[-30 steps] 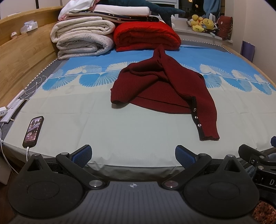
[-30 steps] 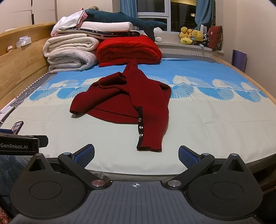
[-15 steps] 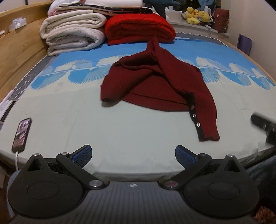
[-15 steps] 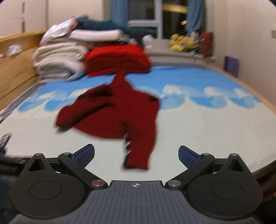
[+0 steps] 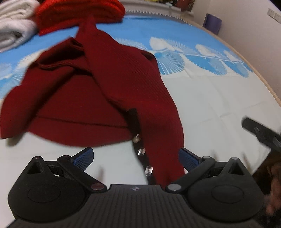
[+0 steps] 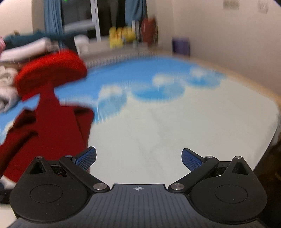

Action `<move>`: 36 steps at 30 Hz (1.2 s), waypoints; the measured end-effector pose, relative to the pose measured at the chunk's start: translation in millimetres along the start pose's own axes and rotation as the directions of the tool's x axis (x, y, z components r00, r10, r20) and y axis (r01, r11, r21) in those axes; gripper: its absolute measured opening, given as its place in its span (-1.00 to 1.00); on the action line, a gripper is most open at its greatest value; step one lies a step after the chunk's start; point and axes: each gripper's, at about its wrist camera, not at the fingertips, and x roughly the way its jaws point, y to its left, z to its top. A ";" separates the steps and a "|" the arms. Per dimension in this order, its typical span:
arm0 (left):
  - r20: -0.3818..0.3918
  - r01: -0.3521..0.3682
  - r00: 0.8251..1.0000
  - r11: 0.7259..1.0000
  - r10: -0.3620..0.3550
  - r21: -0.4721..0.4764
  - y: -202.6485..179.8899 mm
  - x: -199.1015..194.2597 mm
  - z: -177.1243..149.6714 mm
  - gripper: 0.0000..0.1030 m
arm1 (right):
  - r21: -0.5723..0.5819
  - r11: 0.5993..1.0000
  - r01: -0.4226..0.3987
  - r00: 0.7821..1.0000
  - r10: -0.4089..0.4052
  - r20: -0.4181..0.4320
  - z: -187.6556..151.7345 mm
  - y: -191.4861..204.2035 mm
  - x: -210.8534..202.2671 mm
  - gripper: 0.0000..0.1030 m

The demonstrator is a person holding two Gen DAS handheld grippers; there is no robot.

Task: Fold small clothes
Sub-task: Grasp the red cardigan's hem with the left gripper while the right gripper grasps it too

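No brand, label or writing can be read in either view. The left gripper [image 5: 135,157] has its jaws spread wide, with the dark red cardigan's [image 5: 98,94] buttoned sleeve lying between them on the bed [image 5: 219,105]. The right gripper [image 6: 138,157] also gapes, holding nothing; the cardigan [image 6: 49,126] lies left of its jaws.

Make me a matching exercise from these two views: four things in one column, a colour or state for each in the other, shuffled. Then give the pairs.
Things:
1. cardigan
2. folded blanket
3. left claw
4. rolled towel

Descriptions:
A. bright red, at the far end of the bed
B. open, sleeve end between its pads
C. dark red, crumpled, with snap buttons
D. off-white, at the far left

Pairs: 1-C, 2-A, 3-B, 4-D
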 end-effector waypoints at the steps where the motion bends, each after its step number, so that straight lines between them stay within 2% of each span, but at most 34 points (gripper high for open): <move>1: -0.009 -0.009 1.000 1.000 0.009 -0.004 0.8 8.9 5.3 0.99 | 0.012 0.999 -0.035 0.999 0.035 -0.009 0.9 -2.5 3.0 0.99; 5: -0.003 -0.055 0.998 0.998 0.055 -0.041 29.3 24.0 28.2 0.99 | -0.063 0.994 -0.092 0.995 0.089 -0.050 1.7 10.5 17.2 0.99; 8: 0.027 -0.149 0.988 0.985 0.152 -0.092 80.7 19.1 39.9 0.99 | -0.140 0.968 -0.207 0.970 0.185 -0.155 4.3 33.3 36.8 0.99; 10: 0.037 -0.245 0.967 0.959 0.253 -0.140 123.2 19.1 46.9 0.99 | -0.202 0.931 -0.305 0.941 0.263 -0.212 7.1 58.7 52.8 0.99; 12: 0.030 -0.335 0.937 0.922 0.347 -0.196 166.7 23.5 53.2 0.99 | -0.260 0.893 -0.366 0.916 0.297 -0.268 7.9 84.6 72.6 0.99; 14: -0.009 -0.366 0.926 0.894 0.377 -0.256 205.9 33.0 56.2 0.99 | -0.293 0.872 -0.393 0.898 0.295 -0.327 4.8 110.5 98.2 0.99; 15: -0.029 -0.366 0.927 0.885 0.374 -0.287 219.9 38.2 55.7 0.99 | -0.290 0.866 -0.408 0.885 0.296 -0.360 1.9 120.1 111.6 0.99; 17: -0.066 -0.326 0.944 0.880 0.324 -0.344 242.8 49.8 52.6 0.99 | -0.300 0.869 -0.393 0.871 0.248 -0.424 -5.3 136.1 135.8 0.92; 18: -0.078 -0.292 0.956 0.876 0.284 -0.383 253.0 54.9 49.8 0.97 | -0.315 0.870 -0.379 0.871 0.221 -0.438 -7.9 140.7 142.2 0.79; 19: -0.071 -0.271 0.962 0.872 0.265 -0.408 256.8 57.4 48.9 0.68 | -0.299 0.870 -0.391 0.862 0.232 -0.451 -4.4 140.5 144.5 0.48; 20: -0.058 -0.251 0.966 0.865 0.251 -0.435 260.3 55.8 48.1 0.29 | -0.249 0.877 -0.412 0.848 0.269 -0.456 4.6 136.7 140.4 -0.42; 21: -0.051 -0.222 0.973 0.863 0.224 -0.455 264.4 52.2 50.1 0.18 | -0.204 0.876 -0.437 0.832 0.307 -0.461 18.4 132.3 135.4 -0.48; 22: -0.042 -0.207 0.976 0.859 0.213 -0.468 267.0 47.7 53.0 0.04 | -0.179 0.874 -0.452 0.828 0.337 -0.447 33.3 128.6 128.9 -0.49; 23: -0.023 -0.206 0.975 0.854 0.222 -0.477 267.5 42.1 56.2 0.00 | -0.165 0.865 -0.474 0.832 0.380 -0.404 53.9 122.6 120.2 -0.52; 24: 0.007 -0.204 0.972 0.854 0.236 -0.478 270.9 35.9 59.2 -0.01 | -0.183 0.852 -0.490 0.841 0.407 -0.356 73.4 120.3 114.5 -0.61; 25: 0.030 -0.197 0.970 0.855 0.240 -0.480 274.1 30.6 58.4 0.00 | -0.221 0.859 -0.462 0.872 0.395 -0.289 97.7 117.2 111.0 -0.66; 26: 0.045 -0.186 0.970 0.853 0.237 -0.487 278.0 27.9 58.9 0.00 | -0.264 0.886 -0.380 0.922 0.339 -0.189 126.8 113.5 113.0 -0.66; 27: 0.048 -0.166 0.975 0.851 0.218 -0.498 283.5 28.4 58.2 0.01 | -0.266 0.921 -0.284 0.959 0.270 -0.089 156.5 106.3 121.0 -0.66; 28: 0.046 -0.152 0.978 0.849 0.202 -0.506 290.4 27.7 57.0 0.03 | -0.225 0.958 -0.175 0.984 0.178 -0.005 186.1 96.3 134.0 -0.63; 29: 0.043 -0.141 0.981 0.846 0.190 -0.514 295.2 31.5 55.5 0.03 | -0.133 0.991 -0.033 0.996 0.043 0.074 215.6 81.4 150.4 -0.44; 30: 0.034 -0.137 0.983 0.844 0.180 -0.518 297.2 34.1 54.4 0.03 | -0.046 0.993 0.109 0.987 -0.102 0.127 236.1 67.4 164.3 -0.36; 31: 0.024 -0.136 0.985 0.846 0.174 -0.516 298.0 35.1 53.8 0.03 | -0.020 0.972 0.234 0.961 -0.228 0.156 247.0 59.1 173.7 -0.18; 32: 0.019 -0.137 0.985 0.849 0.171 -0.511 297.7 38.0 55.1 0.03 | -0.032 0.945 0.327 0.933 -0.317 0.167 250.4 55.8 179.8 0.07; 33: 0.021 -0.139 0.985 0.852 0.173 -0.504 297.3 38.7 54.9 0.03 | -0.054 0.933 0.355 0.924 -0.342 0.169 247.9 53.5 181.5 0.28; 34: 0.020 -0.142 0.984 0.860 0.174 -0.491 296.2 40.0 56.5 0.05 | -0.069 0.944 0.323 0.937 -0.308 0.167 239.3 50.9 178.6 0.64; 35: 0.019 -0.145 0.984 0.865 0.176 -0.480 294.5 41.7 57.7 0.13 | -0.064 0.966 0.251 0.959 -0.239 0.153 223.3 48.6 173.2 0.76; 36: 0.020 -0.145 0.984 0.870 0.175 -0.472 293.5 43.7 58.9 0.18 | -0.060 0.984 0.170 0.981 -0.163 0.109 205.4 48.6 170.5 0.75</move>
